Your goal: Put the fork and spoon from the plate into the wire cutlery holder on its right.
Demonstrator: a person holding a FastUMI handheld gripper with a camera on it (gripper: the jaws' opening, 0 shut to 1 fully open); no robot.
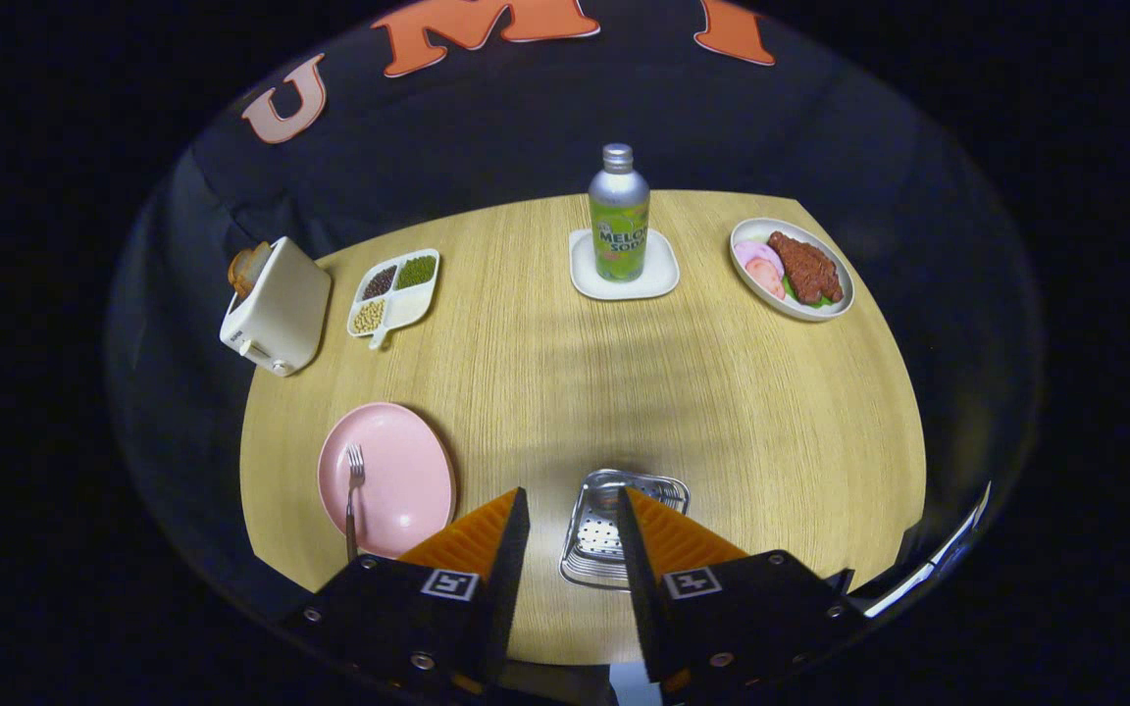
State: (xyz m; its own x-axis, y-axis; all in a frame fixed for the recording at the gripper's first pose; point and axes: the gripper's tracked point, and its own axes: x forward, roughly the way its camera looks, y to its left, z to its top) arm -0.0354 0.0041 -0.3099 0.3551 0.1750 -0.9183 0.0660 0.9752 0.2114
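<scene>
Sharp but fisheye-bent at the edges; overhead light brightens the table (722,412), surroundings dark.

Spread over the tabletop (545,392). Nearest, between the parted fingers of the tongs (573,534), gripping nothing: the wire cutlery holder (614,534). Left of it, a plate (398,476) with a fork (353,495) lying on it. Farther back on the left, a toaster (276,309) with bread in its slot; just right of that, a divided dish (396,292). At the far middle, a bottle (618,216) upright on a small tray (624,279). Far right, a plate of food (793,270).
</scene>
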